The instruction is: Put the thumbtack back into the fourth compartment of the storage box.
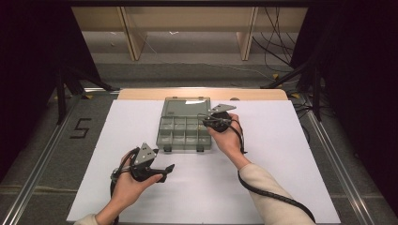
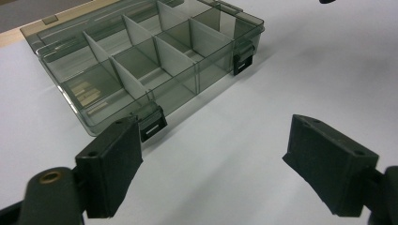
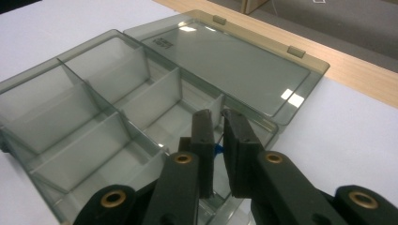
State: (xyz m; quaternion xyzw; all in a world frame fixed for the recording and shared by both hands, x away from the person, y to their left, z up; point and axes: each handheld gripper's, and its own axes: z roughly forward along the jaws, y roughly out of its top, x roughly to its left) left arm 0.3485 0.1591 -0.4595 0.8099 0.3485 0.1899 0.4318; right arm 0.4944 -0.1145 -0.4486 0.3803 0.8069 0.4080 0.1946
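A smoky grey compartment box (image 1: 184, 136) lies on the white sheet with its lid (image 1: 185, 107) folded flat toward the far side. Dividers split the box (image 2: 155, 61) into several cells. My right gripper (image 1: 207, 121) hangs over the box's right-hand cells. In the right gripper view its jaws (image 3: 217, 115) stand nearly together above a cell of the box (image 3: 94, 117), pinching a small blue piece (image 3: 217, 149). My left gripper (image 1: 166, 172) rests low on the sheet in front of the box's near-left corner. Its jaws (image 2: 211, 159) are spread wide with nothing between them.
The white sheet (image 1: 263, 187) covers most of the wooden table (image 1: 141, 93), with bare room on both sides of the box. Two black latches (image 2: 152, 124) sit on the box's near wall. A coiled cable (image 1: 270, 194) trails from the right gripper.
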